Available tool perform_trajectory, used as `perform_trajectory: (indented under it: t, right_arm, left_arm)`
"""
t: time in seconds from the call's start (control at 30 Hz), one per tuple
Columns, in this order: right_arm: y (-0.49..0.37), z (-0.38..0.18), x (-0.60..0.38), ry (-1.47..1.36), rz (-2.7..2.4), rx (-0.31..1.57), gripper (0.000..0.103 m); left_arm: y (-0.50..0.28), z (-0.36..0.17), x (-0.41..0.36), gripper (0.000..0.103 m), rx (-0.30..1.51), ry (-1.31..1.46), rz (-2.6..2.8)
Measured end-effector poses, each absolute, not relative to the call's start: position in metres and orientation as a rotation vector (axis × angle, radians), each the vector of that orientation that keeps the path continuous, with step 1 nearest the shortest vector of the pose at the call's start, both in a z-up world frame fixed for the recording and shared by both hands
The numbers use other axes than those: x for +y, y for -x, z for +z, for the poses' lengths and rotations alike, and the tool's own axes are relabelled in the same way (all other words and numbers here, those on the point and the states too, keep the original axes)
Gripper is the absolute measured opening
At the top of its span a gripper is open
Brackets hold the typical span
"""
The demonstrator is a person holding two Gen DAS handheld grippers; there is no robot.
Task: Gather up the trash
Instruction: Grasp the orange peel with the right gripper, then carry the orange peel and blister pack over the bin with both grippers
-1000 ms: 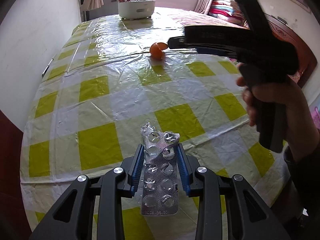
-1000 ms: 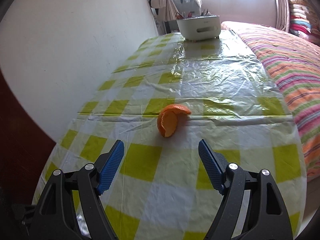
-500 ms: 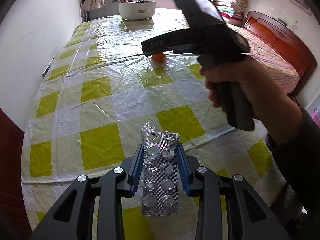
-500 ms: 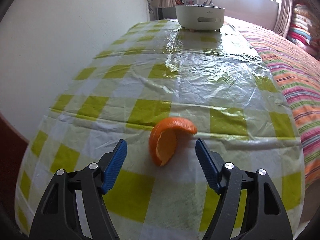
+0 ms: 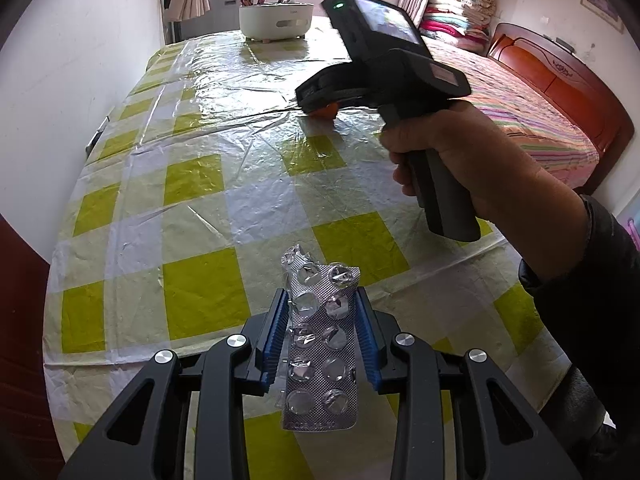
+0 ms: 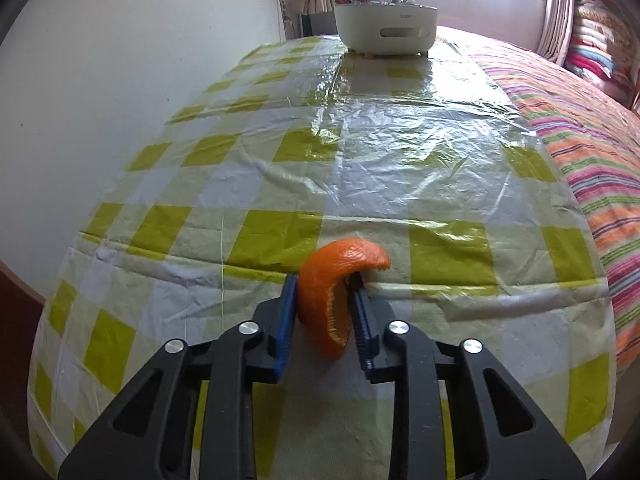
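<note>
Checked surface (image 6: 400, 160) near bare; white tub (image 6: 385, 32) at far end. Right gripper (image 6: 325, 312) has come down, jaws just clenched on orange peel (image 6: 332, 284), which sits on the surface. Left gripper (image 5: 323, 332) unchanged, jaws grasping blister pack (image 5: 320, 344). Both scraps secured; probably binning next.

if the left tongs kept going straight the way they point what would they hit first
Most likely the checked tablecloth just ahead, since the left tongs, shut on the empty blister pack, tilt downward. Nothing else lies in that line; depth is hard to judge.
</note>
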State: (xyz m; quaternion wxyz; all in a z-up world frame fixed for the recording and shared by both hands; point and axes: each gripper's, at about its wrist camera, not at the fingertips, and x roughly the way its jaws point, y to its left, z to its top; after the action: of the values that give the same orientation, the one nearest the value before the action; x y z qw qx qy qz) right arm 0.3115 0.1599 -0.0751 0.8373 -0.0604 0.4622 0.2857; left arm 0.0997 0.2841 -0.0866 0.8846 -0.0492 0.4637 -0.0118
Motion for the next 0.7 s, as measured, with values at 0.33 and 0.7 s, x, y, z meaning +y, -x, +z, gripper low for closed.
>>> perform_trajectory:
  t: [0.33, 0.7]
  right_arm:
    - [-0.252, -0.065, 0.099, 0.007, 0.733, 0.978, 0.022]
    - [-0.194, -0.051, 0.009, -0.119, 0.754, 0.966, 0.022]
  left_arm:
    - [-0.106, -0.086, 0.278, 0.033, 0.964, 0.109, -0.022]
    - [-0.113, -0.082, 0.259, 0.033, 0.955, 0.085, -0.037]
